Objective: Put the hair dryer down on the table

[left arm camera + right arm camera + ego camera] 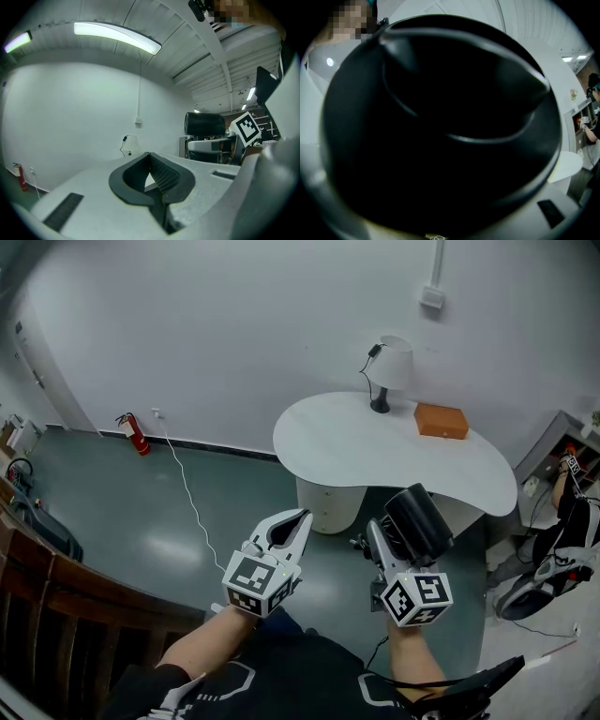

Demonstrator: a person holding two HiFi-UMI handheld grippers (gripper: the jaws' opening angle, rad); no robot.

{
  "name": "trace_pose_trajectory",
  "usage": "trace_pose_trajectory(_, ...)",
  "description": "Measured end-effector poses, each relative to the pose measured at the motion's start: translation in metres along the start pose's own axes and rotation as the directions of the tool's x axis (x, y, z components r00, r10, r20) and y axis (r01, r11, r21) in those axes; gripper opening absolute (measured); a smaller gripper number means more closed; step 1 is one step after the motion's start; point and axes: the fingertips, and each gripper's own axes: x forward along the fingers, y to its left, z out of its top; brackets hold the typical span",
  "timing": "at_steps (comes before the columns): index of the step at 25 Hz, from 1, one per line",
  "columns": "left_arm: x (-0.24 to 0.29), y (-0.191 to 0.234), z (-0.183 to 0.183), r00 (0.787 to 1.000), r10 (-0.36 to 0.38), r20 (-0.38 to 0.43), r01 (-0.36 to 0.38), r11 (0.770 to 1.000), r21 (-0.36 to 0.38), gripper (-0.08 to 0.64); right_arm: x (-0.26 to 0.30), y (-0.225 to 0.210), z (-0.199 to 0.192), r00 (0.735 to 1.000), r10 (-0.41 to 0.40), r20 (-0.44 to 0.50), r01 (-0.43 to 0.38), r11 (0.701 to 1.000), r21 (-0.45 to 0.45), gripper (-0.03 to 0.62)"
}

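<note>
Hair dryer (418, 523): one, black, smooth, rounded barrel. It sits just right of centre in the head view, lower half of the frame, in the tongs of the right gripper (389, 542) and off the table. In the right gripper view its dark, glossy body (440, 122) fills nearly the whole frame, pressed up against the camera; the tongs are pinched on it.

Grippers: two, pale grey plastic, each with a marker cube. Left gripper (298, 521) is at centre-left with its tongs pressed together at the tips. In its own view the ribbed dark pads (164, 176) meet and nothing lies between them.

Table (356, 442): one, white, smooth, kidney-shaped top on a pale round base, upper centre-right of the frame. On it are one table lamp (389, 367) with a white shade and dark foot, and one flat orange box (441, 420), both near the far edge and set apart from each other.

Room: plain white wall (234, 324), glossy grey-green floor (141, 512). One red fire extinguisher (134, 432) stands at the wall's foot, left of frame. One thin white cable (187, 488) trails across the floor. Dark wooden railing (56, 606) at lower left.
</note>
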Motion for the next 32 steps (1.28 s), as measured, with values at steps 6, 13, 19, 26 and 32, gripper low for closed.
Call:
trace_pose_trajectory(6,0.023,0.009,-0.005,1.0,-0.02,0.0,0.02,1.0,-0.016,0.006,0.02,-0.006,-0.005,1.0,0.005,-0.019,-0.005,1.0,-0.015,0.281)
trace_pose_trajectory(13,0.066,0.039,0.002,0.999,-0.04,0.029,0.041,0.999,-0.035,0.006,0.065,-0.025,0.001,0.999,-0.013,-0.038,0.012,0.999,-0.039,0.281)
trace_pose_trajectory(19,0.111,0.073,0.005,0.998,-0.045,0.033,0.047,0.998,-0.05,0.006,0.114,-0.047,0.005,0.999,-0.02,-0.05,0.018,0.998,-0.055,0.281)
trace_pose_trajectory(26,0.161,0.111,0.004,0.999,-0.05,0.003,0.05,0.997,-0.057,0.006,0.169,-0.079,0.001,0.997,-0.038,-0.069,0.034,0.998,-0.045,0.281)
trace_pose_trajectory(32,0.198,0.144,0.005,0.997,-0.068,-0.019,0.068,0.997,-0.046,0.006,0.214,-0.1,-0.001,0.996,-0.064,-0.07,0.062,0.998,-0.031,0.281)
